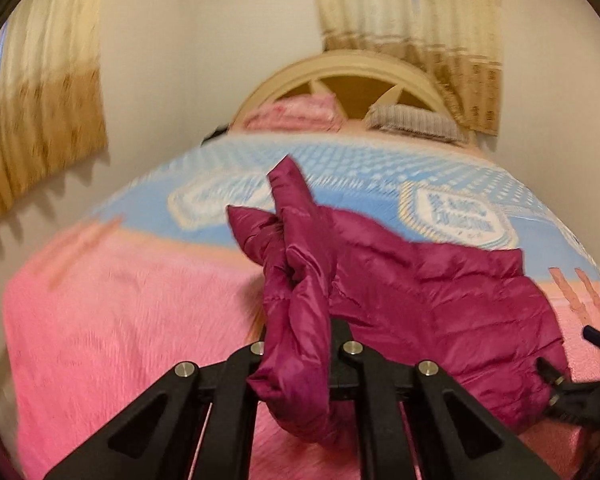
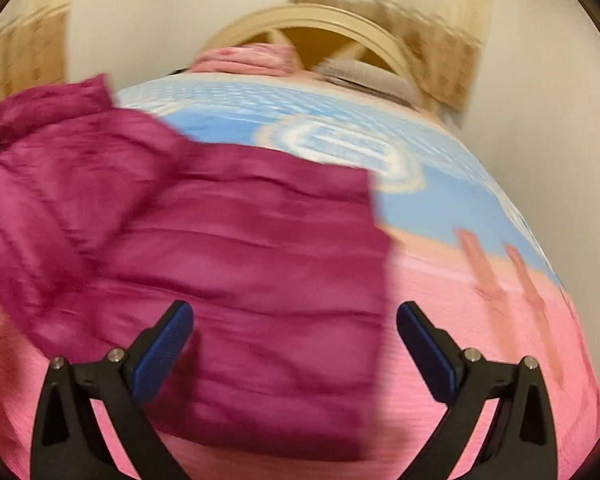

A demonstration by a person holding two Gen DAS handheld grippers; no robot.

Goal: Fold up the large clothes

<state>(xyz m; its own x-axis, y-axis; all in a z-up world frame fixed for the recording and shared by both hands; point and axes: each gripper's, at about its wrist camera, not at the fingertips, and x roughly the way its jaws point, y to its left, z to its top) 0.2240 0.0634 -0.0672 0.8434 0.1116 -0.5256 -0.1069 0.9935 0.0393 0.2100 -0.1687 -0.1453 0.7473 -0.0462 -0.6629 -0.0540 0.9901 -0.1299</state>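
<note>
A magenta quilted puffer jacket (image 1: pixel 420 292) lies on the bed's pink blanket (image 1: pixel 120 320). My left gripper (image 1: pixel 300 340) is shut on a bunched fold of the jacket, likely a sleeve, which sticks up between its jaws. In the right wrist view the jacket (image 2: pixel 220 260) spreads across the blanket (image 2: pixel 480 360), blurred by motion. My right gripper (image 2: pixel 294 344) is open and empty, hovering over the jacket's near part, its blue pads (image 2: pixel 164 348) wide apart. The right gripper also shows at the right edge of the left wrist view (image 1: pixel 580 392), by the jacket's hem.
The bed carries a light blue patterned sheet (image 1: pixel 340 168) beyond the blanket. A pink pillow (image 1: pixel 296 114) and a grey striped pillow (image 1: pixel 416 122) lie against the arched cream headboard (image 1: pixel 348 68). Walls with tan curtains (image 1: pixel 40 92) surround the bed.
</note>
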